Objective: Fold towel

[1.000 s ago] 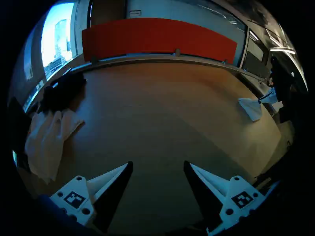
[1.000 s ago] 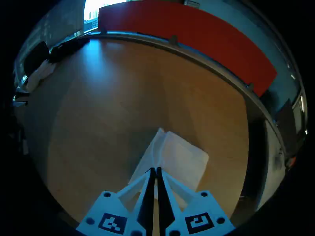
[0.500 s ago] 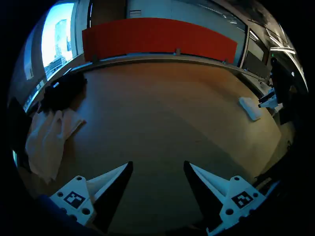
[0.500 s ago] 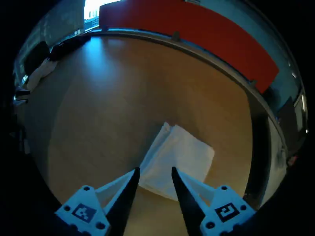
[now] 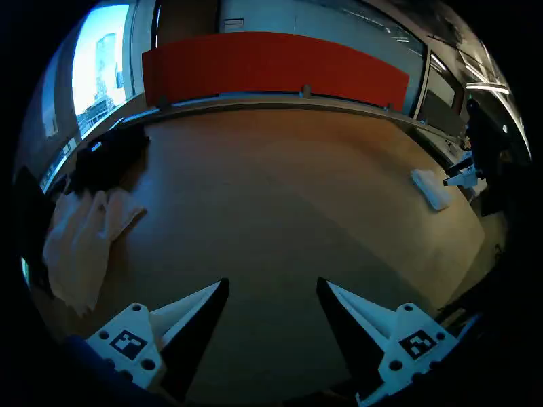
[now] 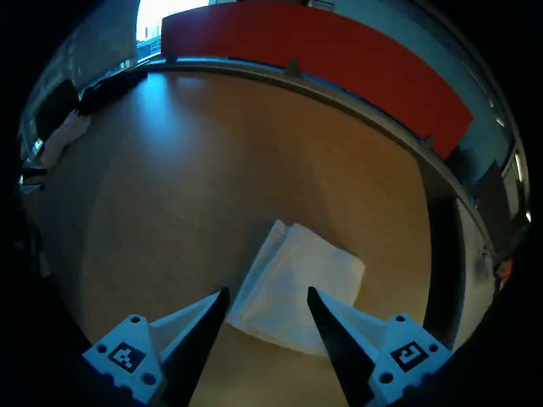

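A folded white towel point(image 6: 293, 288) lies flat on the wooden table, just ahead of my right gripper point(image 6: 266, 301), which is open and holds nothing. The towel's near edge sits between the fingertips. In the left gripper view the same folded towel point(image 5: 429, 188) shows small at the far right of the table, with the right gripper point(image 5: 463, 178) just beyond it. My left gripper point(image 5: 271, 288) hangs open over bare wood at the table's near side. A loose pile of white towels point(image 5: 85, 237) lies at the left edge.
A dark bundle point(image 5: 108, 157) sits beyond the loose towels at the table's left. A red partition point(image 5: 271, 64) runs along the far edge of the table point(image 5: 285, 197). A bright window point(image 5: 98, 64) is at the far left. A dark figure point(image 5: 485, 152) stands at the right.
My right gripper went from shut on the folded towel to open, laid the towel flat on the table and drew back a little. The left gripper has not moved.
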`<action>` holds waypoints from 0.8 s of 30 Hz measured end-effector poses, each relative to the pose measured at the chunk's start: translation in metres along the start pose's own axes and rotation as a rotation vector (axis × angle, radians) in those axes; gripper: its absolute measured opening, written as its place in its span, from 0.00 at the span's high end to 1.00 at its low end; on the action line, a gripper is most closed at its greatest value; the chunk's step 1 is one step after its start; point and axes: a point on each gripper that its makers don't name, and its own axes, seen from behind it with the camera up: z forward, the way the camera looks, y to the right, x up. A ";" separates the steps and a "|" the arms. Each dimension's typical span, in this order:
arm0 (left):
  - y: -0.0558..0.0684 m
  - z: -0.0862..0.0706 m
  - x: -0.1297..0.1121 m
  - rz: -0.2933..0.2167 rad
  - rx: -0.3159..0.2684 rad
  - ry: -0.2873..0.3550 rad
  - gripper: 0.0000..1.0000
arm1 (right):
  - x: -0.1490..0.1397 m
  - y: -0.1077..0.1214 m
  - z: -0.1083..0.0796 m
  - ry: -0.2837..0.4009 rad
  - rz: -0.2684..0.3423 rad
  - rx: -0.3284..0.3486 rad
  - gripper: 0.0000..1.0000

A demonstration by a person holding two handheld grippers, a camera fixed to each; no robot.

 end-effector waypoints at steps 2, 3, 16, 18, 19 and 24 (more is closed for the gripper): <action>0.000 0.000 0.001 -0.002 0.000 0.002 0.04 | 0.000 -0.001 0.001 0.001 0.002 0.001 0.11; 0.000 0.000 0.001 -0.004 0.000 0.003 0.04 | 0.001 -0.001 0.001 0.002 0.002 0.001 0.12; -0.003 0.002 0.002 -0.031 0.005 0.003 0.04 | 0.014 -0.018 0.009 0.035 0.038 0.018 0.11; -0.004 0.002 0.002 -0.035 0.006 0.003 0.04 | 0.017 -0.023 0.011 0.041 0.042 0.025 0.11; -0.005 0.002 0.002 -0.037 0.008 0.003 0.04 | 0.018 -0.026 0.012 0.044 0.043 0.030 0.11; -0.007 0.003 0.003 -0.042 0.016 0.007 0.04 | 0.030 -0.043 0.017 0.060 0.031 0.053 0.11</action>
